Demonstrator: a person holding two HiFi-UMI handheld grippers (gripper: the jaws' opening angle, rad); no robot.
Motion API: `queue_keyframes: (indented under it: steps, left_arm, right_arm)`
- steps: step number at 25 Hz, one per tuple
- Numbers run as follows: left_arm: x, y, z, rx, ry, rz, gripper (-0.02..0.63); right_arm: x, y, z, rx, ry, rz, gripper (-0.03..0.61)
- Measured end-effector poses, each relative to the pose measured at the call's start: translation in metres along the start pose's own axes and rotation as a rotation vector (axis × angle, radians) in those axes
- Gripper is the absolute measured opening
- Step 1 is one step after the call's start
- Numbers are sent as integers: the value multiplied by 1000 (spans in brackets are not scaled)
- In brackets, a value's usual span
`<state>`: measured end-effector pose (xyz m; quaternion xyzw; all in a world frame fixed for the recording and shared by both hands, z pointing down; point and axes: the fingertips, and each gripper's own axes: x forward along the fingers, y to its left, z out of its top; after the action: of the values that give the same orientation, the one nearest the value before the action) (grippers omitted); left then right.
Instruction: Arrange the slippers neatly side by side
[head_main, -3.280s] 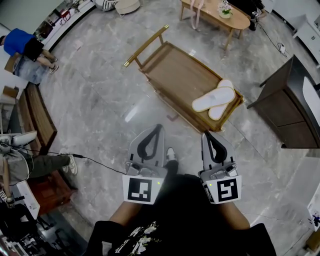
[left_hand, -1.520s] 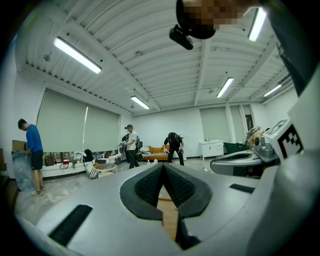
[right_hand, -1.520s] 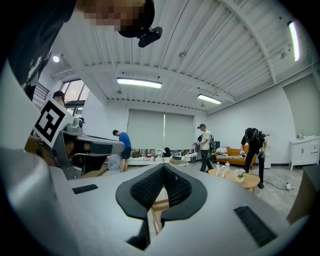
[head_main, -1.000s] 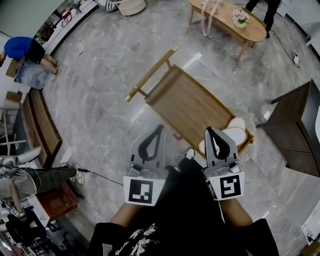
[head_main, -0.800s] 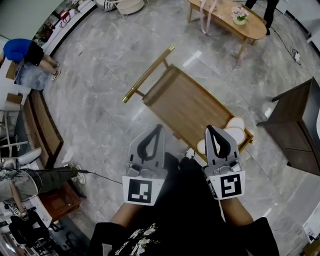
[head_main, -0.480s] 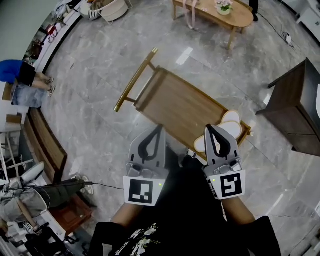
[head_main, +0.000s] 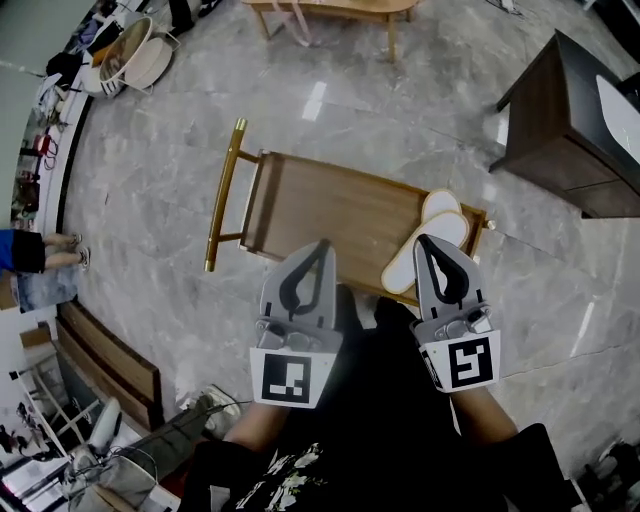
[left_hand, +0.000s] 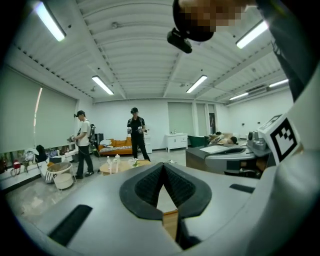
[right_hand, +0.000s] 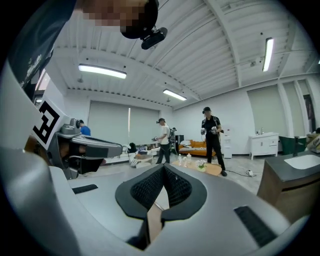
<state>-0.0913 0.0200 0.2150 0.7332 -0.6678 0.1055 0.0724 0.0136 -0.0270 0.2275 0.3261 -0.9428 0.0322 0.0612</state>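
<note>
Two white slippers (head_main: 412, 258) lay at the right end of a wooden platform (head_main: 320, 205), one partly on top of the other. They made a small angle and were not yet side by side. In the head view they were just ahead of the tip of the right gripper (head_main: 425, 240), which covered part of the nearer one, and they were ahead and to the right of the left gripper (head_main: 320, 245).

Both grippers were empty. In the left gripper view the jaws of the left gripper (left_hand: 162, 166) were together with nothing between them. The right gripper view showed the same for the right gripper (right_hand: 162, 168). These two views looked almost level across the room, so the slippers did not appear in them. Whether the right gripper was above the slippers or only before them in the picture could not be told.

Further out, a golden rail (head_main: 222, 195) closed the platform's end on the far left of the left gripper. A dark cabinet (head_main: 575, 130) stood well to the right of the right gripper, and the marble floor (head_main: 150, 200) lay around.

The step in hand seemed to be the approach, with no slipper touched. The next move would probably call for lowering and tilting down the grippers, opening the jaws, and taking the upper slipper by its edge to lift it off the lower one.
</note>
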Motion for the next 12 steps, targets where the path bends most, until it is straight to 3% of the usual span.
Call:
queue_keyframes:
  steps: [12]
  left_arm:
    - [50,-13,-19,41,42,-275,-8]
  right_arm:
    - [-15,-29,-22,36,47,-300,-9]
